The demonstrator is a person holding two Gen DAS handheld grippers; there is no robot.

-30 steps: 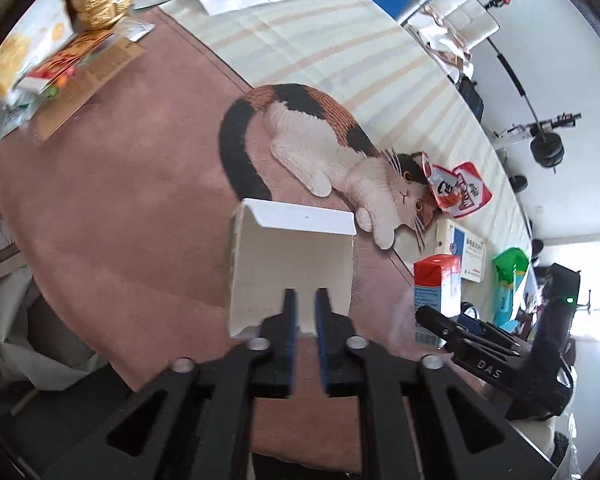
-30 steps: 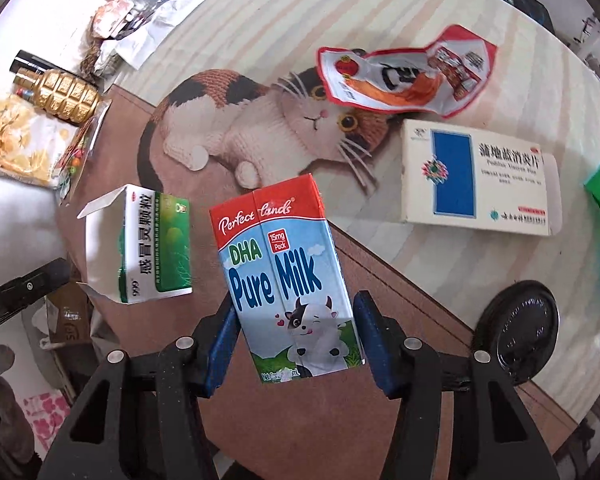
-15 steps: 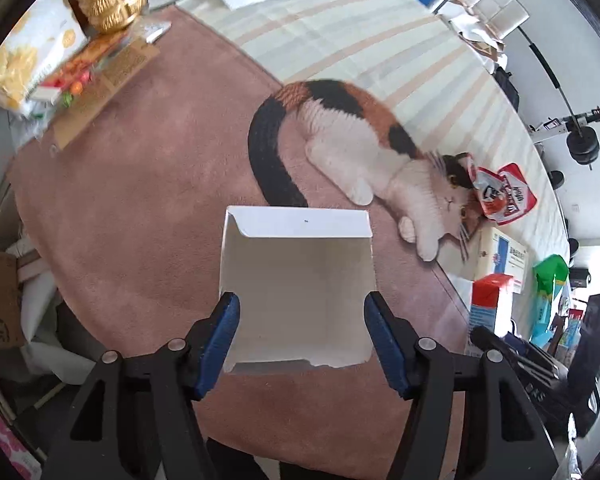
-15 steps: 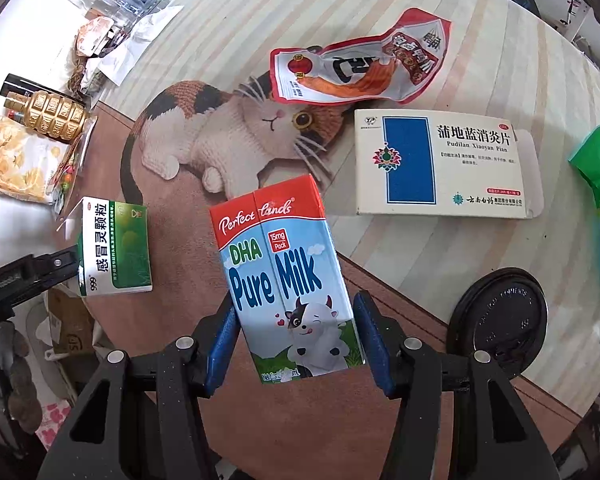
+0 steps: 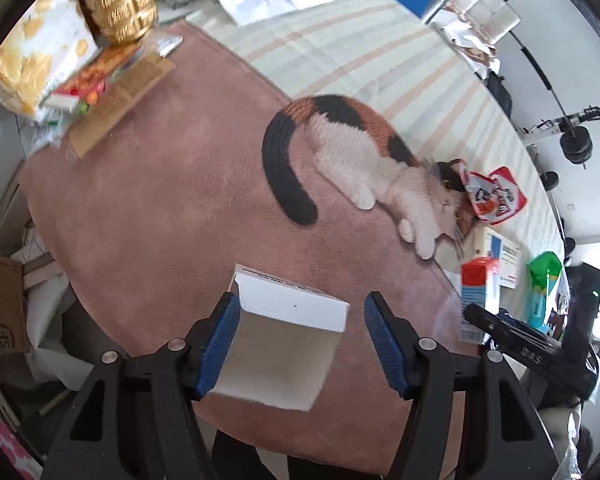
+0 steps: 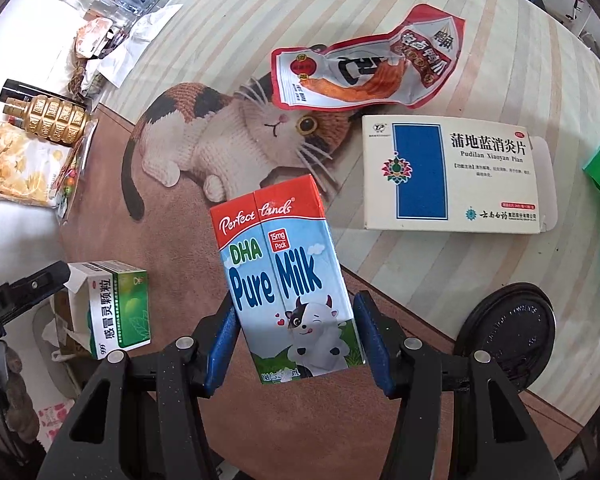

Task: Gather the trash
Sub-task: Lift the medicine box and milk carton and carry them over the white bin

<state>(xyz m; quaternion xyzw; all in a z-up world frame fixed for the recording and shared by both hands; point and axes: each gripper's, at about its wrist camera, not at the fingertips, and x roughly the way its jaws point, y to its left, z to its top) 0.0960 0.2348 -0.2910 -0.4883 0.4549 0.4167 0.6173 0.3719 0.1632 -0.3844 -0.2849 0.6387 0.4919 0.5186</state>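
**Milk carton gripped on the right; small box loose between the left jaws**

Right gripper [image 6: 296, 344]: jaws clenched on a milk carton [image 6: 284, 276], blue pads pressing both lower sides. Carton upright, tilted slightly, red top away from the camera, lifted clear of the brown mat [image 6: 180, 248].

Left gripper [image 5: 300, 344]: jaws spread apart. A small box [image 5: 284, 340] sits between them, open flap up. Its left edge is at the left pad; a clear gap shows on the right side. Not squeezed. In the right view the same box shows a green printed face [image 6: 116, 308] and sits at the mat's edge, to the left of the carton.

Further out, on the striped cloth [image 6: 500, 40]: a black round lid [image 6: 508, 328] near the right gripper, then a white and blue medicine box [image 6: 452, 176] lying flat, then a red and white snack wrapper [image 6: 364, 64], crumpled, overlapping the printed cat's head [image 6: 284, 128].

Far left edge of the table: a gold bottle [image 6: 48, 118], a yellow snack bag [image 6: 16, 168], loose papers and packets, too jumbled to sort.
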